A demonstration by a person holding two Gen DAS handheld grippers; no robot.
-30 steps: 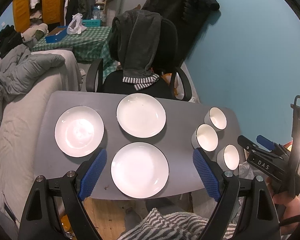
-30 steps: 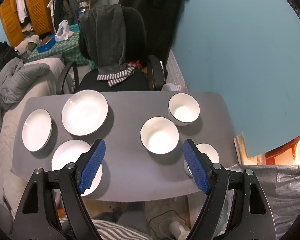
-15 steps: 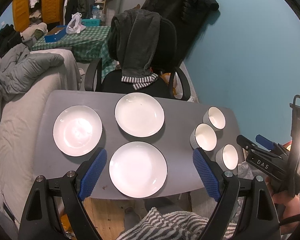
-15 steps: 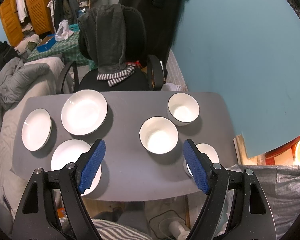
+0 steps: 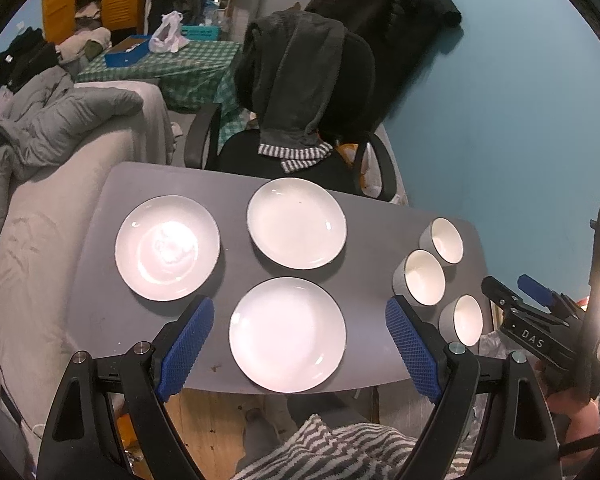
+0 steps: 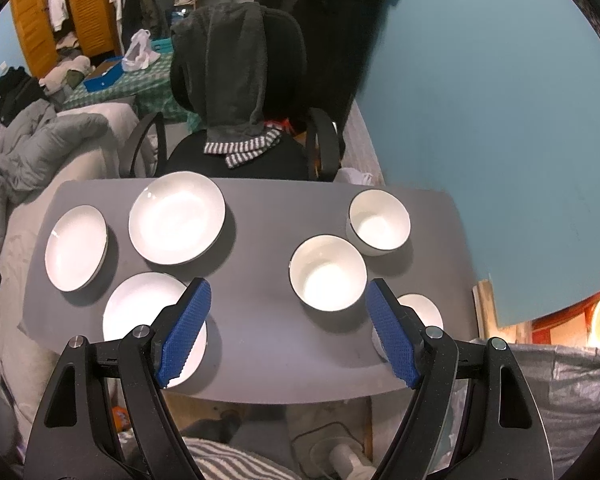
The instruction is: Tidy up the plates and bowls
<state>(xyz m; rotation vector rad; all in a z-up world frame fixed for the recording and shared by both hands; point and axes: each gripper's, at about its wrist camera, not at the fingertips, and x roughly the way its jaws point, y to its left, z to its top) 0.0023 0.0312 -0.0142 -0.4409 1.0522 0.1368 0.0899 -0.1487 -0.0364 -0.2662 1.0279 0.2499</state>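
Three white plates lie on the grey table [image 5: 368, 216]: a left plate [image 5: 168, 247], a far plate [image 5: 297, 223] and a near plate [image 5: 287, 334]. Three white bowls stand at the right: far [image 5: 444, 241], middle [image 5: 422, 277], near [image 5: 463, 319]. My left gripper [image 5: 300, 344] is open and empty, held high above the near plate. My right gripper [image 6: 288, 330] is open and empty, above the table [image 6: 268, 216] near the middle bowl [image 6: 328, 272]. The right view also shows the far bowl [image 6: 379, 224], near bowl [image 6: 424, 307] and the plates [image 6: 177, 223].
A black office chair [image 5: 304, 92] draped with a dark towel stands behind the table. A bed with grey bedding [image 5: 32, 184] borders the table's left. A blue wall [image 5: 500, 100] is at the right. The right gripper's body [image 5: 540, 336] shows at the right edge.
Both grippers have shifted only slightly; the table looks a little lower and farther in the left view. Nothing on the table has moved.
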